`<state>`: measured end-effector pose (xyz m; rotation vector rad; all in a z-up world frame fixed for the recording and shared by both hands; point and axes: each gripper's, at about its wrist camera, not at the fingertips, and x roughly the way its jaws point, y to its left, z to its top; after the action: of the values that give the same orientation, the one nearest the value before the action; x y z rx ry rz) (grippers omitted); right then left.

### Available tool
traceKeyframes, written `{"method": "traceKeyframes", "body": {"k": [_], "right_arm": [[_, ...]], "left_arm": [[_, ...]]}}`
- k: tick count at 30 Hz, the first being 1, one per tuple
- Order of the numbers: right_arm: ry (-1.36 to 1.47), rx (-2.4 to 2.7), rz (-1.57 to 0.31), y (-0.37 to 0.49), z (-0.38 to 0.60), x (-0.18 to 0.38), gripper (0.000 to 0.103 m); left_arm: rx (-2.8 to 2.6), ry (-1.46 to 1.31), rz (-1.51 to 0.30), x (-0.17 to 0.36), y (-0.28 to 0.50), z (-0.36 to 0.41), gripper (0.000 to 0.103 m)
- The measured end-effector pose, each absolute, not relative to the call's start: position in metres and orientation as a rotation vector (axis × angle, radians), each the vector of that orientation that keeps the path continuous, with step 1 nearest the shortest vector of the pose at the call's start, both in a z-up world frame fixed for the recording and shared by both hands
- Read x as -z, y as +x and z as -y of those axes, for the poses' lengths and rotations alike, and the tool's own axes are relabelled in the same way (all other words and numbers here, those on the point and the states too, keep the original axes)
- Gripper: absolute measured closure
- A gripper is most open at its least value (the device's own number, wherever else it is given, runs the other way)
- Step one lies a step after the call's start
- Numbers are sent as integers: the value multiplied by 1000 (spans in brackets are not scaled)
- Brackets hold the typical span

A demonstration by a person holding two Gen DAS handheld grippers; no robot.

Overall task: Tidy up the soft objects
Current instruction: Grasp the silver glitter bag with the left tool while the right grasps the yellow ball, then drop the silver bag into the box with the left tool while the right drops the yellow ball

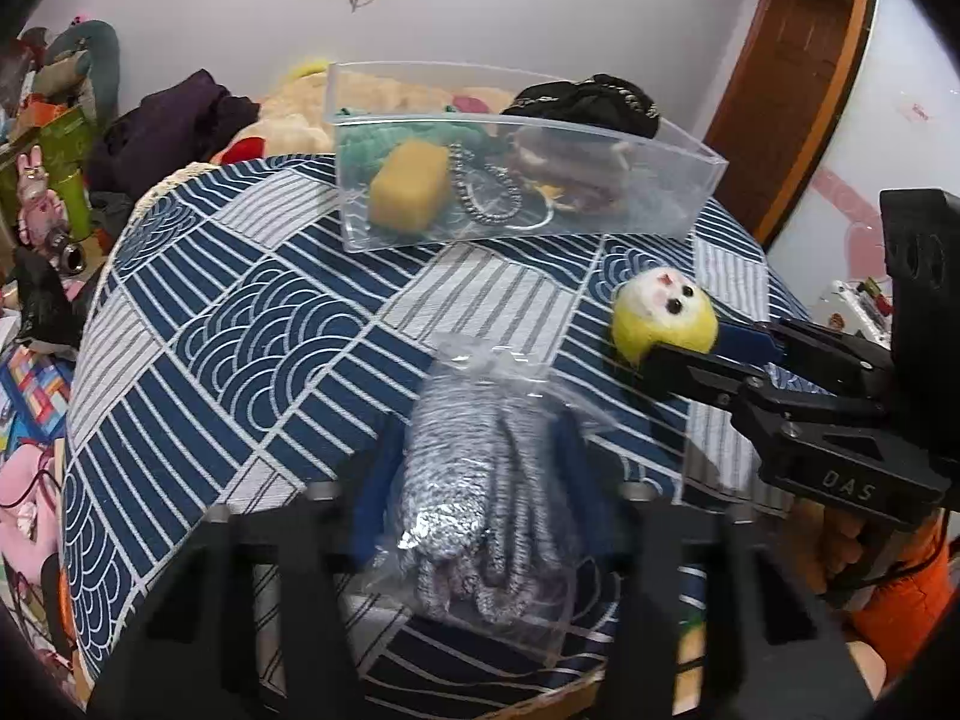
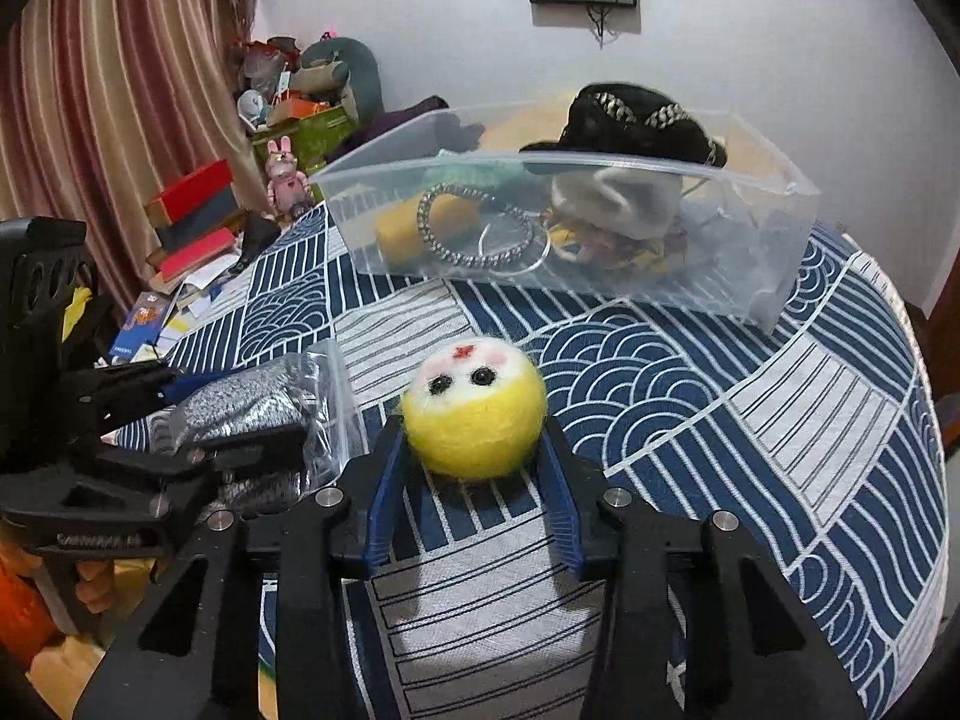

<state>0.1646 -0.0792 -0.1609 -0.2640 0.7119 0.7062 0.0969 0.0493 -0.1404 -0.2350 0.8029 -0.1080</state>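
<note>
- Tabletop under a blue-and-white patterned cloth fills the middle of both views.
- Clear bin sits at upper centre, holding a yellow sponge and a chain.
- Bagged grey gloves lie at lower centre – the left gripper is clamped on them.
- Yellow plush ball – the right gripper grasps it between its 2 fingers, centre frame.

A round yellow fuzzy ball with a white face, two black eyes and a red mark sits on the table, near its front edge. Just beside it, to the left, lies a clear bag of grey gloves. A see-through box stands near the back edge. Inside it are a yellow sponge, a shiny chain and soft toys. A black hat rests on its rim.
</note>
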Motion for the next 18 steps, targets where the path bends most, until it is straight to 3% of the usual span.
{"method": "traceKeyframes", "body": {"k": [4,18], "right_arm": [[-243,-699,-690,162,88,153,65],[-190,-635,-529,169,106,97,65]], "left_arm": [[115,-229,-787,133,96,-50,72],[85,-209,-594,58,114,-67,72]]}}
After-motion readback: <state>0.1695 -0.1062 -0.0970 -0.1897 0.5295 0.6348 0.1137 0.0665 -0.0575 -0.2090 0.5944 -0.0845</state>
